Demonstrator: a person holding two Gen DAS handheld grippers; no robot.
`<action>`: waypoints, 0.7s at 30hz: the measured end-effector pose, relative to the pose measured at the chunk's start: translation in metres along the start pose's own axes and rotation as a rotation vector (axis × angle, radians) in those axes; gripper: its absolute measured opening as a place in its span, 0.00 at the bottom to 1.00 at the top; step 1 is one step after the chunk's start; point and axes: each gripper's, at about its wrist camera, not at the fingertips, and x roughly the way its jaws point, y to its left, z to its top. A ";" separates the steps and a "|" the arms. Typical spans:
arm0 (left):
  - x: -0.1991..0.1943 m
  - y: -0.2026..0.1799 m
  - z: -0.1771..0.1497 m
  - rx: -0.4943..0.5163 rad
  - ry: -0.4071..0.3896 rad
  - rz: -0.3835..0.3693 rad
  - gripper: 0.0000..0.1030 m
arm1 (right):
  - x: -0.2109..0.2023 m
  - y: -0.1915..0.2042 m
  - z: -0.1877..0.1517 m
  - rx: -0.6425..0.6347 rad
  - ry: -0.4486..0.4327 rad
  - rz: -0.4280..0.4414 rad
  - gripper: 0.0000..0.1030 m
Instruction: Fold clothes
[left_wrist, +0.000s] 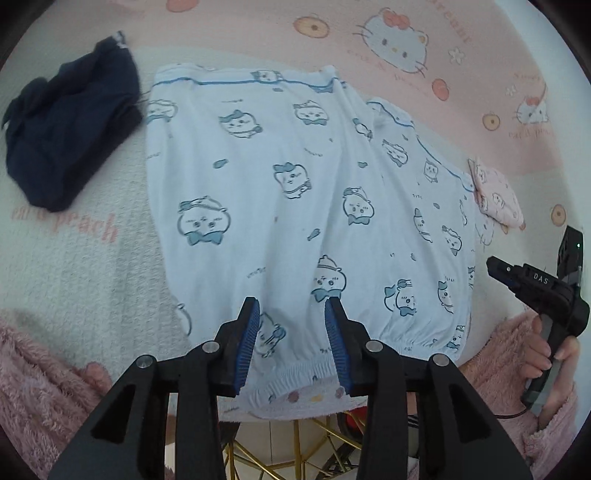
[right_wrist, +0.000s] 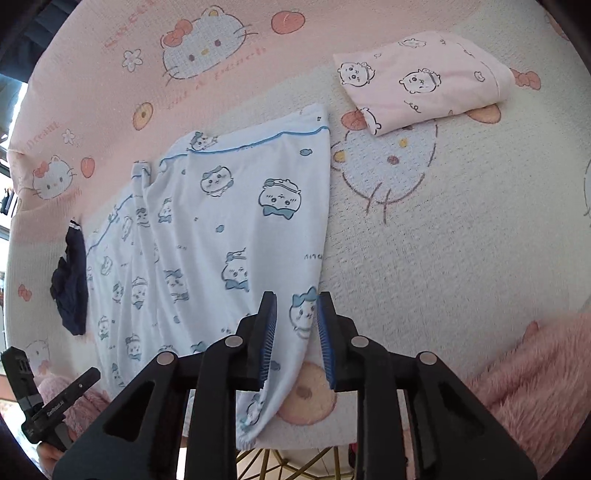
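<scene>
Pale blue pyjama bottoms (left_wrist: 280, 177) with a cartoon print lie flat on the cloth-covered table (left_wrist: 74, 266), their elastic waistband at the near edge. My left gripper (left_wrist: 291, 304) hovers over the waistband end. Its blue pads stand apart and nothing is pressed between them. In the right wrist view the same garment (right_wrist: 221, 229) runs off to the left. My right gripper (right_wrist: 295, 295) is open above its near right corner, with only cloth seen below the gap. The right gripper (left_wrist: 495, 264) also shows at the right of the left wrist view, held by a hand.
A crumpled navy garment (left_wrist: 70, 129) lies to the left of the bottoms. A folded pink garment (right_wrist: 424, 81) sits at the far right. The table's front edge is close below the grippers, with gold metal legs (left_wrist: 295, 446) under it. Fluffy pink sleeves (right_wrist: 535, 369) frame the near side.
</scene>
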 end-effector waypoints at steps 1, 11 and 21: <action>0.005 -0.007 0.005 0.034 -0.001 0.009 0.37 | 0.010 0.000 0.005 -0.007 0.008 0.012 0.21; 0.059 -0.041 0.046 0.279 0.116 0.090 0.37 | 0.043 0.022 0.001 -0.173 0.059 -0.115 0.20; 0.014 0.079 0.082 -0.108 0.017 0.010 0.38 | 0.005 0.013 0.015 -0.128 -0.012 -0.057 0.27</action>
